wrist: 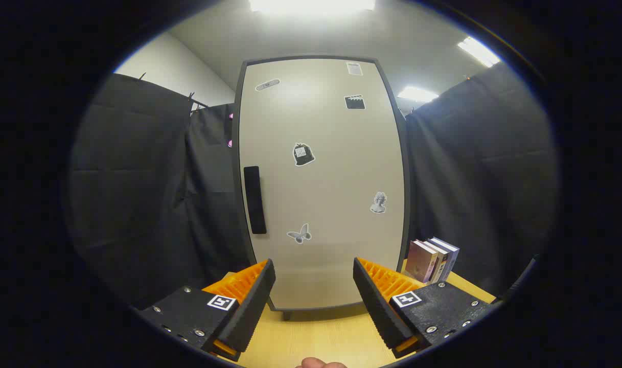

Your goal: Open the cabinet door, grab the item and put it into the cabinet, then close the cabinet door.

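Observation:
A tall beige cabinet point(321, 179) with a dark frame stands on the wooden table straight ahead of my fingers. Its door is shut, carries several small stickers, and has a black vertical handle point(255, 199) near its left edge. Just right of the cabinet several upright books point(431, 259) stand on the table, beyond my right finger. My gripper point(315, 272) is open, its two orange-and-black fingers point(249, 299) wide apart with nothing between them, a short way in front of the cabinet's lower part.
The light wooden table point(321, 337) runs from under the fingers to the cabinet's foot. Black cloth walls point(152, 204) hang close on both sides of the cabinet. A bit of a hand point(321, 364) shows below the fingers.

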Available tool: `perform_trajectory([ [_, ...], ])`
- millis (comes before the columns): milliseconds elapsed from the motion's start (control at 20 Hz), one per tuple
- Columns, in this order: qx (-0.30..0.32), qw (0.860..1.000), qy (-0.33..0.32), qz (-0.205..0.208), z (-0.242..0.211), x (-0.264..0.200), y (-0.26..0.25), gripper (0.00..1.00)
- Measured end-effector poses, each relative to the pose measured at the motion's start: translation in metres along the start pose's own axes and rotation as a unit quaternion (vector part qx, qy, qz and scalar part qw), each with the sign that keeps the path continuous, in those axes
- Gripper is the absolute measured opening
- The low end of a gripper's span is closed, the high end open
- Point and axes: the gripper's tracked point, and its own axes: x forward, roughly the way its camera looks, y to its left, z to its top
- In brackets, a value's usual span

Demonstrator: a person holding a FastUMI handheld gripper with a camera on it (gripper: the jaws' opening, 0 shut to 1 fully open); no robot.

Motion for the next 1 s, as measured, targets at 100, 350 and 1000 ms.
perform_trajectory([
  [100, -0.004, 1.0, 0.001, 0.002, -0.001, -0.001, 0.001, 0.95],
  [350, -0.011, 1.0, -0.004, 0.009, 0.005, -0.003, 0.002, 0.95],
  [1000, 0.006, 1.0, -0.006, 0.011, 0.016, -0.006, 0.006, 0.95],
])
